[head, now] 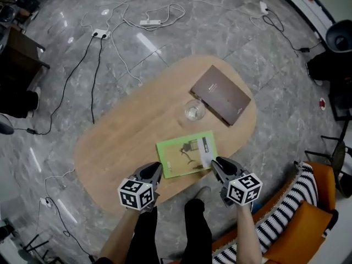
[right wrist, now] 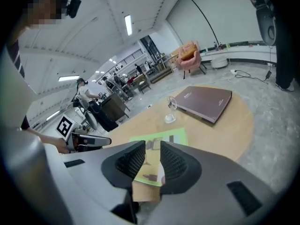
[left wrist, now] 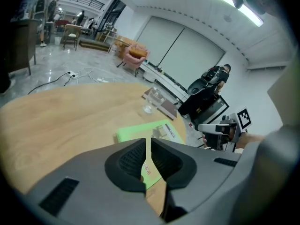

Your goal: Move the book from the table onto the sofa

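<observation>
A green book (head: 184, 153) lies flat near the front edge of the oval wooden table (head: 126, 131). It also shows in the left gripper view as the green book (left wrist: 140, 131) and in the right gripper view as the green book (right wrist: 164, 136). My left gripper (head: 157, 169) hovers at the book's left front corner, its jaws shut with nothing between them (left wrist: 148, 142). My right gripper (head: 215, 165) hovers at the book's right front corner. Its jaws stand slightly apart (right wrist: 152, 144) with nothing gripped. Neither gripper visibly touches the book.
A brown book (head: 221, 94) lies at the table's far right, with a clear glass (head: 194, 110) beside it. An orange sofa with a striped cushion (head: 297, 213) stands at the lower right. Cables and a power strip (head: 149, 22) cross the grey floor beyond. The person's legs (head: 165, 230) are below.
</observation>
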